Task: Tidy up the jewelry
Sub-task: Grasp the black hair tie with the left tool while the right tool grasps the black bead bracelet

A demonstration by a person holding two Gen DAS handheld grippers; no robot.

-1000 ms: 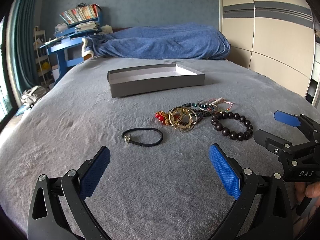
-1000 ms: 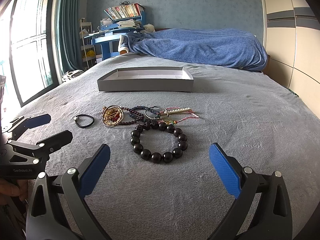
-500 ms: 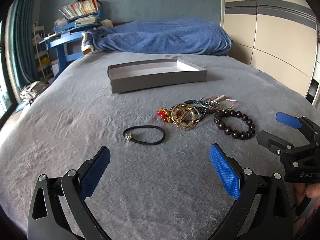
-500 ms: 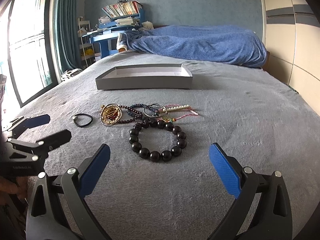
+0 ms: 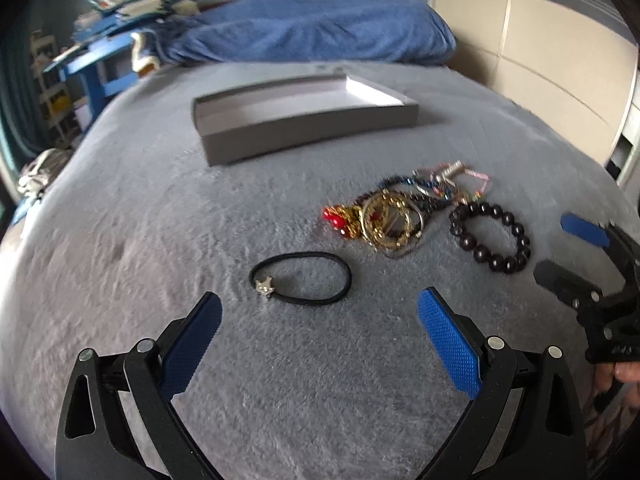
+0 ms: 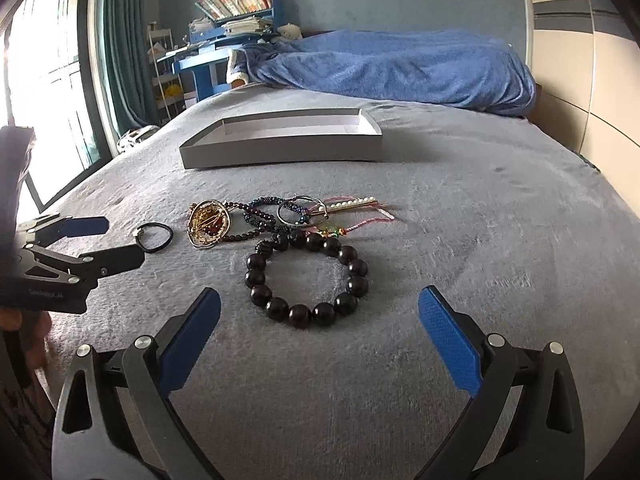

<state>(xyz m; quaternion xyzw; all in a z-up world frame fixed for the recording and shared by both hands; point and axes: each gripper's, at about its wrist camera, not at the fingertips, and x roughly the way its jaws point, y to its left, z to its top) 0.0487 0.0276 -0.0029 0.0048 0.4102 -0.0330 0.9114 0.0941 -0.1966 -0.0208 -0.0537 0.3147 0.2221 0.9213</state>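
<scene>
Left claw [image 5: 318,322]: released, its blue-padded fingers [image 5: 448,344] spread wide and empty; it hovers low over the grey plush bed cover [image 5: 140,240], tilted downward, with the black elastic hair tie with a small silver star charm [image 5: 301,277] lying just ahead of the gap between the fingers.
Left claw from the right wrist view [image 6: 86,240]: seen side-on at the left edge, fingers apart, reaching toward the hair tie [image 6: 154,237].
Right claw [image 6: 319,320]: released as well, blue-padded fingers [image 6: 450,340] wide apart and holding nothing; it is held low and level, aimed at the dark round-bead bracelet [image 6: 306,278], which lies on the bed cover just beyond the fingertips.
Right claw from the left wrist view [image 5: 568,256]: at the right edge, open; a hand [image 5: 624,372] grips its handle, partly cut off.
Tangled heap of jewellery, with gold rings, red beads, dark bead strings and pink cords [image 5: 404,210]: lies between the hair tie and the bead bracelet [image 5: 490,238], touching the bracelet's far side.
Shallow grey cardboard box with a white inside [image 5: 304,114]: sits farther up the bed, apart from the jewellery, open side up.
Blue blanket [image 6: 400,68]: bunched at the head of the bed.
</scene>
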